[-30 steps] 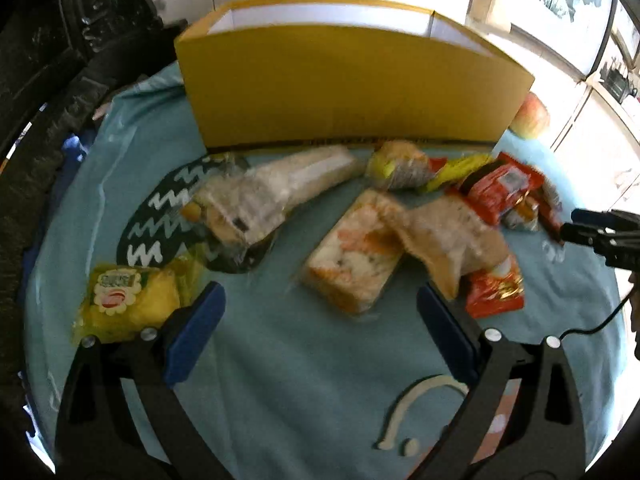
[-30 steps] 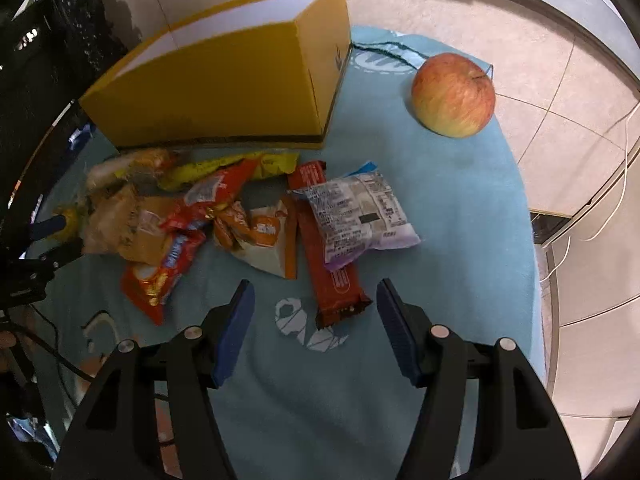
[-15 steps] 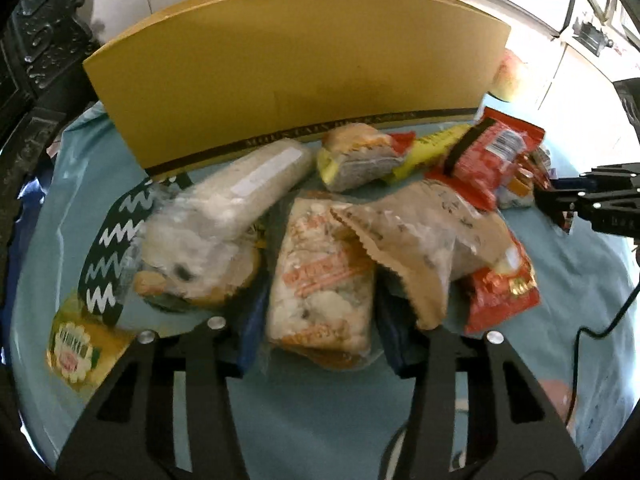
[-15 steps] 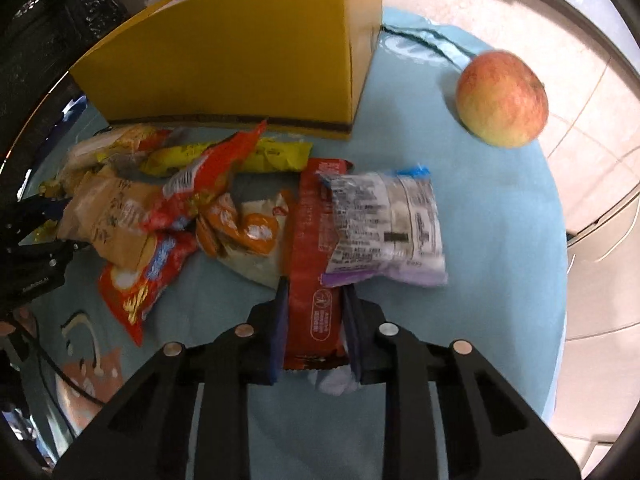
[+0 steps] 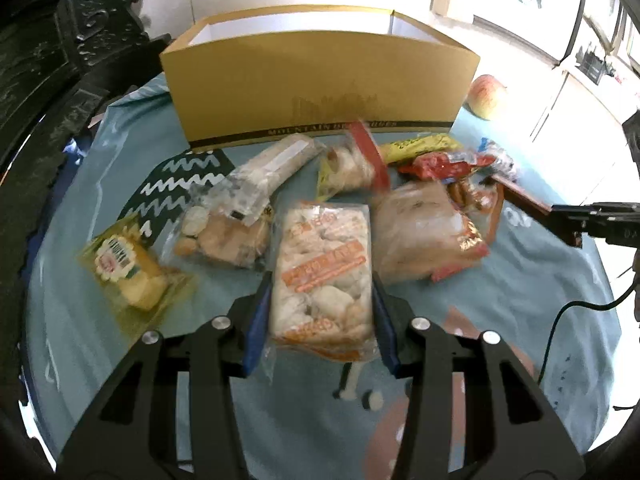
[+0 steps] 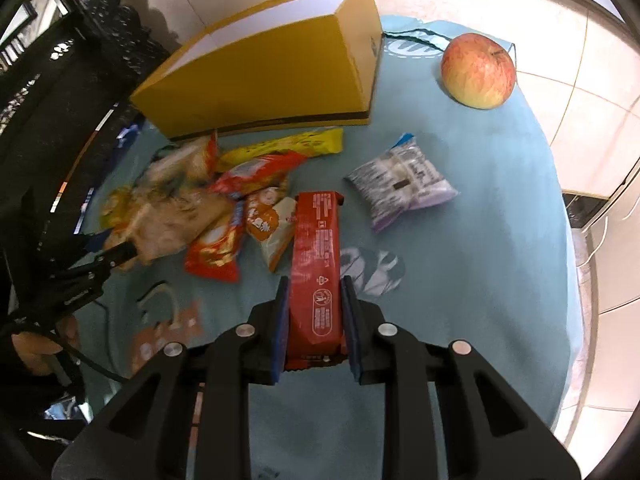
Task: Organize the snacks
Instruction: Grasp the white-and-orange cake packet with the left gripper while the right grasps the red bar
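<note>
My left gripper (image 5: 320, 320) is shut on a clear packet of pale crackers with orange print (image 5: 324, 276), lifted a little above the cloth. My right gripper (image 6: 314, 320) is shut on a long red snack bar (image 6: 316, 268), raised over the pile. A yellow open box (image 5: 320, 88) stands at the back of the table; it also shows in the right wrist view (image 6: 272, 76). Loose snacks lie in front of it: a yellow cake packet (image 5: 124, 272), a clear biscuit bag (image 5: 228, 224), a long yellow bar (image 6: 280, 146), red packets (image 6: 256, 172) and a silver-purple packet (image 6: 400, 184).
A blue cloth (image 6: 480, 264) covers the round table. An apple (image 6: 478, 70) sits at the back right, beside the box. Dark carved furniture (image 5: 48, 60) stands to the left. A cable (image 5: 580, 312) trails over the right side near the table edge.
Both grippers moved in on the pile, closed and lifted: the left on the cracker packet, the right on the red bar. The silver-purple packet slid off the red bar to the right.
</note>
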`<state>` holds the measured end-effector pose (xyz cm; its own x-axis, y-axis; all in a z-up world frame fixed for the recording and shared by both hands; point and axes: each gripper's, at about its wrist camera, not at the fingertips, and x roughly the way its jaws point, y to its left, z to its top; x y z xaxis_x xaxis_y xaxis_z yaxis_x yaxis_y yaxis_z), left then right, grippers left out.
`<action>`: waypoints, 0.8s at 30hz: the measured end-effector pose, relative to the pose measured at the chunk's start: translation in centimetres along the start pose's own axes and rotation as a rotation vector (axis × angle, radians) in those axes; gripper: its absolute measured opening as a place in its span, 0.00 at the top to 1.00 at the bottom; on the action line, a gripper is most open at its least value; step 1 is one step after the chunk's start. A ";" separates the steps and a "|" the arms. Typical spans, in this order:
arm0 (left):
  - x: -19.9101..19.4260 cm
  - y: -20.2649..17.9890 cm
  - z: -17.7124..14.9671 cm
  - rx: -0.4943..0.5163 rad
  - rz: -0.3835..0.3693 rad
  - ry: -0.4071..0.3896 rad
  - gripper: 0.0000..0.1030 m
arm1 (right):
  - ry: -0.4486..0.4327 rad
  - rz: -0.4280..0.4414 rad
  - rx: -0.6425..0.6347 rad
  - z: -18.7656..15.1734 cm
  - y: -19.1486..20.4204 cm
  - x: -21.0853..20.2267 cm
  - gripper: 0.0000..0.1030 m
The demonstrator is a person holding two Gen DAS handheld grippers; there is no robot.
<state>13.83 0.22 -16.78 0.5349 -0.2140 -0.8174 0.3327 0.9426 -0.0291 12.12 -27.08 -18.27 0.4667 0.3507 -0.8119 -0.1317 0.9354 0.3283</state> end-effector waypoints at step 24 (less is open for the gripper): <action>-1.5 0.9 -2.0 -0.097 0.027 0.010 0.55 | 0.038 -0.002 -0.017 -0.7 2.9 0.7 0.77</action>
<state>11.79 1.92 -16.75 0.5347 -0.1856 -0.8244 0.2411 0.9685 -0.0616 11.47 -24.05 -18.21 0.4330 0.3503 -0.8305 -0.1457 0.9365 0.3190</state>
